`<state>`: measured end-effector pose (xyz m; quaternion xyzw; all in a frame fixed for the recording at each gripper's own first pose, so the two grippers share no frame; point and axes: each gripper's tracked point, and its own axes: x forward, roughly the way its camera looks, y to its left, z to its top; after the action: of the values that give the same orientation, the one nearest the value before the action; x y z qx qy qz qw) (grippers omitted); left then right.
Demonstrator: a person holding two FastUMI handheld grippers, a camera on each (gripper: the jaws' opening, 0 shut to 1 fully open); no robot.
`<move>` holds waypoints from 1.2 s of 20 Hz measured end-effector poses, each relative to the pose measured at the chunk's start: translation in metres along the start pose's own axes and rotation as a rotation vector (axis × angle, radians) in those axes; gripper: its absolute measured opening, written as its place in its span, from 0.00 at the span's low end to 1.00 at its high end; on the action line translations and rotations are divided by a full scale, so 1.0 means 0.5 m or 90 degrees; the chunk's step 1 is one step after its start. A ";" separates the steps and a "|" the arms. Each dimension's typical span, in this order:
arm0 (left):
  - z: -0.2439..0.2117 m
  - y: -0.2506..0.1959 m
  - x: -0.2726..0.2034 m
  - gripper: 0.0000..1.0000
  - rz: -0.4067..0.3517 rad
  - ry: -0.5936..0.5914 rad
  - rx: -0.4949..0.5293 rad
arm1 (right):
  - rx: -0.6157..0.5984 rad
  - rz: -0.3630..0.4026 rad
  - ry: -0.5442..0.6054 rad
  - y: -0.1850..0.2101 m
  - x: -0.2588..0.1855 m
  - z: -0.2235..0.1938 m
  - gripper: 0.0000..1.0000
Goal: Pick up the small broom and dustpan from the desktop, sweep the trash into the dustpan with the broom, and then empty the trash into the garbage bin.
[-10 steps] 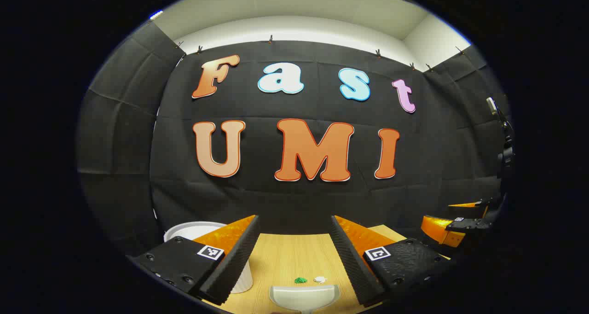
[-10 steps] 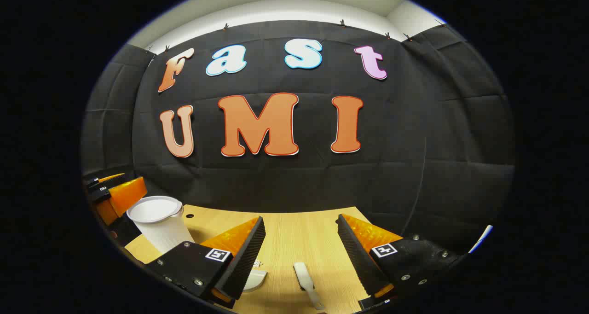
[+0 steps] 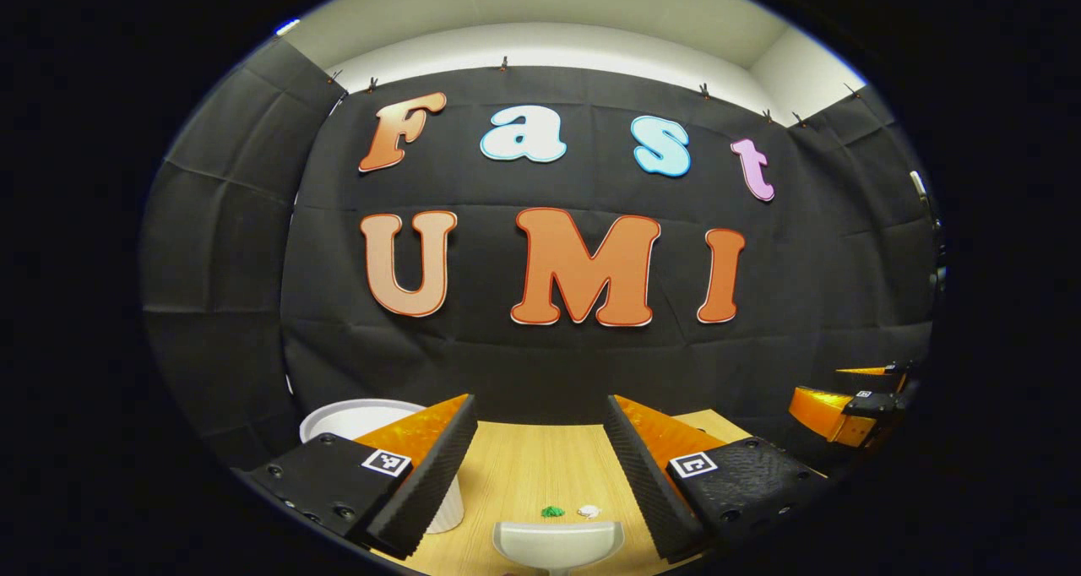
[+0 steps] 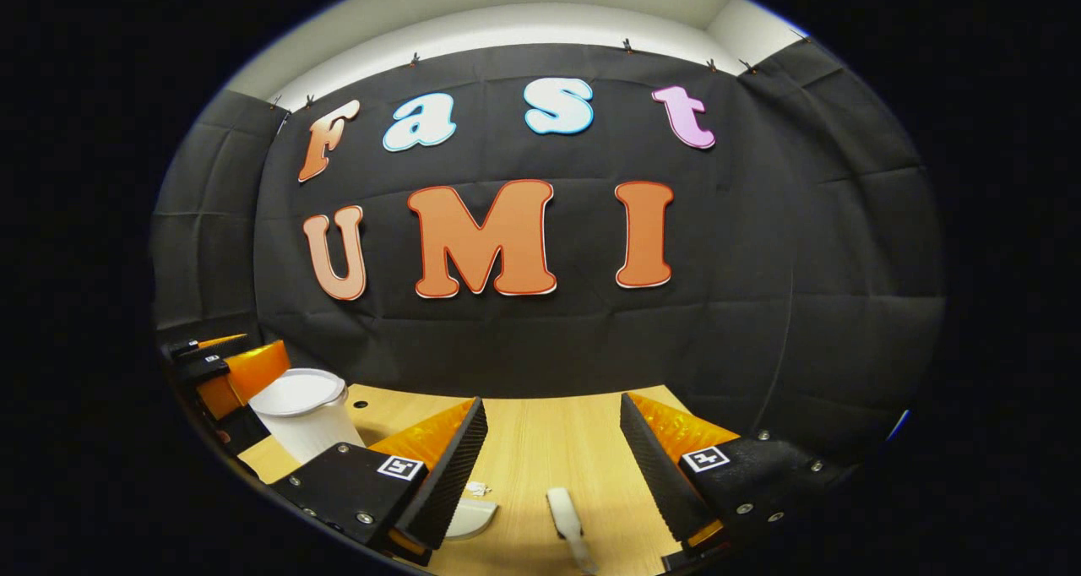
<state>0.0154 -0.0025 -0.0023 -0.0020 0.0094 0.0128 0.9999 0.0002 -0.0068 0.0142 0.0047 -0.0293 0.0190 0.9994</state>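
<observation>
Both tools gape empty — left tool [image 3: 540, 420] above the dustpan [image 3: 557, 544], right tool [image 4: 553, 420] above the broom [image 4: 567, 525].

The left gripper [image 3: 540, 449] is held up in the air with its jaws wide apart, and nothing sits between them. The right gripper [image 4: 553, 453] is held the same way, jaws wide apart with nothing in them. In the left gripper view, the right gripper shows far off at the right edge. In the right gripper view, the left gripper shows at the left edge.
</observation>
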 end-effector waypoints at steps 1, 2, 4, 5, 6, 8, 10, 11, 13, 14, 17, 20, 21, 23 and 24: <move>0.001 -0.005 0.001 0.94 -0.001 -0.004 0.004 | -0.004 0.002 -0.010 -0.001 0.001 0.008 0.95; 0.001 -0.010 0.005 0.95 -0.003 -0.006 0.008 | -0.009 0.002 -0.015 -0.003 0.003 0.010 0.95; 0.001 -0.022 0.014 0.95 -0.008 -0.004 0.010 | -0.010 0.001 -0.018 -0.004 0.014 0.016 0.95; 0.004 -0.024 0.018 0.94 -0.009 -0.006 0.010 | -0.005 0.003 -0.020 -0.006 0.018 0.021 0.95; 0.009 -0.026 0.023 0.95 -0.013 -0.008 0.011 | 0.001 0.006 -0.024 -0.004 0.021 0.026 0.95; 0.012 -0.028 0.033 0.95 -0.014 -0.013 0.015 | 0.002 -0.001 -0.031 -0.014 0.030 0.033 0.95; 0.008 -0.022 0.038 0.95 -0.005 -0.009 0.026 | 0.002 -0.005 -0.029 -0.019 0.036 0.030 0.95; 0.004 -0.018 0.040 0.95 0.002 -0.006 0.030 | 0.001 -0.004 -0.026 -0.019 0.038 0.028 0.95; -0.010 -0.023 0.041 0.95 -0.003 0.007 0.022 | -0.006 -0.008 -0.021 -0.028 0.042 0.022 0.95; -0.017 -0.024 0.041 0.95 -0.004 0.015 0.016 | -0.009 -0.007 -0.019 -0.028 0.043 0.018 0.95; -0.029 -0.012 0.037 0.95 0.016 0.024 0.020 | -0.015 0.005 -0.007 -0.024 0.045 0.009 0.95; -0.041 -0.010 0.024 0.95 0.027 0.029 0.028 | -0.022 0.005 -0.008 -0.032 0.042 0.009 0.95; -0.045 -0.011 0.022 0.95 0.027 0.034 0.029 | -0.023 0.006 -0.008 -0.033 0.043 0.008 0.95; -0.055 -0.013 0.017 0.95 0.028 0.044 0.032 | -0.020 0.008 -0.006 -0.035 0.042 0.007 0.95; -0.060 -0.013 0.015 0.95 0.029 0.049 0.033 | -0.020 0.012 -0.003 -0.033 0.043 0.004 0.95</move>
<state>0.0226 -0.0089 -0.0325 0.0233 0.0485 0.0351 0.9979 0.0223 -0.0225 0.0172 -0.0109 -0.0319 0.0279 0.9990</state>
